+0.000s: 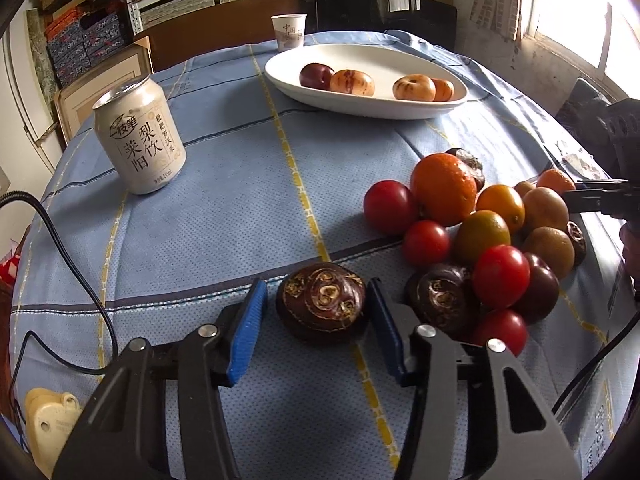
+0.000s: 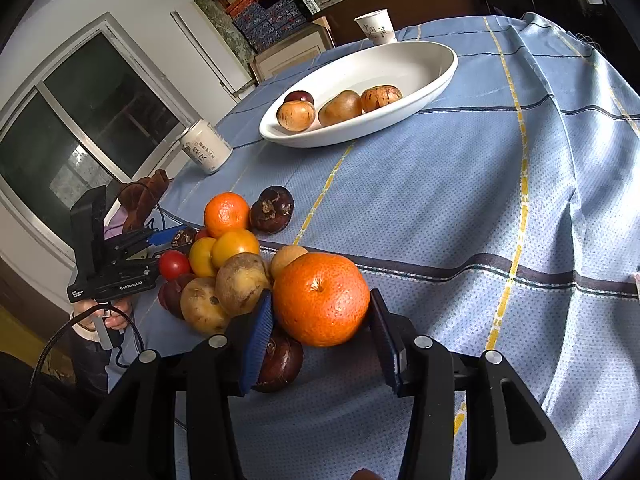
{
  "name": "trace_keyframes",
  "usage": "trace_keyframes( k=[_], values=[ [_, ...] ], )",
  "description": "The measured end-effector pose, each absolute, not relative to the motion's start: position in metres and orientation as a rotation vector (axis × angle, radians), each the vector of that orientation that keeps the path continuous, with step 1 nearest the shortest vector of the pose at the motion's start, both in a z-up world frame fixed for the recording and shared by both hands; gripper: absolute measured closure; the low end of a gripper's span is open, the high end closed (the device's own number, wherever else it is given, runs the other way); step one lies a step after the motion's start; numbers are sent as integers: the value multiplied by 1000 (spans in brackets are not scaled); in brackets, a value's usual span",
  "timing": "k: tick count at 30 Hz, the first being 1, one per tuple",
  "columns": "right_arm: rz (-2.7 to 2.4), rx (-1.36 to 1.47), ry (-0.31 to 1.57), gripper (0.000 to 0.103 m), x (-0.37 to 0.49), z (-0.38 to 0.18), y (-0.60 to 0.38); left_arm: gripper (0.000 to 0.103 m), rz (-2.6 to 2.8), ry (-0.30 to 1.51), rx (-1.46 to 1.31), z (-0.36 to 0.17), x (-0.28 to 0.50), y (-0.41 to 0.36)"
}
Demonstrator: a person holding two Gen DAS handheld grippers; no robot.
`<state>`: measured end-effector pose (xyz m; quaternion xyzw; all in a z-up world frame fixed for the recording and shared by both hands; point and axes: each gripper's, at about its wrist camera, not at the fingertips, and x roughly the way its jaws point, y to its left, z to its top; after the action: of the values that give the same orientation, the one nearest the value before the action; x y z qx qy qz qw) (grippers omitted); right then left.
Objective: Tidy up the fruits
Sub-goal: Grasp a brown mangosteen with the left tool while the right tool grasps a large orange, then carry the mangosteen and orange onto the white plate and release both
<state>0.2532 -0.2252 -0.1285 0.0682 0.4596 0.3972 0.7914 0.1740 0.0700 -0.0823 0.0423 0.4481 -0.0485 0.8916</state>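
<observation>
Fruit lies in two groups on the table (image 1: 240,208), and the split explains both grips. A white oval dish (image 1: 400,56) in the upper middle of the left wrist view already holds four pieces, so it seems to be the collecting place; the loose heap (image 1: 488,240) of tomatoes, small oranges, brown fruits and dark water chestnuts sits at the right of that frame, well apart from the dish.

The left hand-held gripper (image 1: 316,312) is low in its own view, its blue pads wide open around a dark water chestnut (image 1: 322,302) that stands a little clear of the heap. The right pad looks about touching it and the left pad shows a gap, so nothing is clamped yet. Taking the outlying piece first probably avoids disturbing the pile.

In the right wrist view, the right hand-held gripper (image 2: 320,320) frames a large orange (image 2: 321,298) at lower centre, at the edge of the heap. Both pads sit right against its sides, though whether they press or only touch I cannot tell. The orange leans on a brown fruit (image 2: 242,282) and overlaps another water chestnut (image 2: 280,364), so lifting it may set neighbours rolling.

A drink can (image 1: 140,140) and a paper cup (image 1: 289,31) stand aside, out of the likely path.
</observation>
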Motion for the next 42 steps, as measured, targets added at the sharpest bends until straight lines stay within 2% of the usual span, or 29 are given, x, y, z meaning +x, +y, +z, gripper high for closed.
trace_keyframes(
  k=[4,17,23,30,36,42],
  values=[
    [852,123,980,55,252,-128,-222,59,-113,927,96,-82,173,67],
    [914,245,974,55,260,-129,-233,59,-106,913,-61,-76,177,90],
    [939,314,949,55,273,-108,-221,59,-123,852,-105,-39,190,95],
    [741,244,753,55,333,-61,-183,59,-197,861,-125,3,275,68],
    [656,297,807,55,391,-84,-168,59,-154,951,-170,-1,370,44],
    [659,306,810,55,411,-94,-169,59,-90,1022,-98,-22,414,25]
  ],
)
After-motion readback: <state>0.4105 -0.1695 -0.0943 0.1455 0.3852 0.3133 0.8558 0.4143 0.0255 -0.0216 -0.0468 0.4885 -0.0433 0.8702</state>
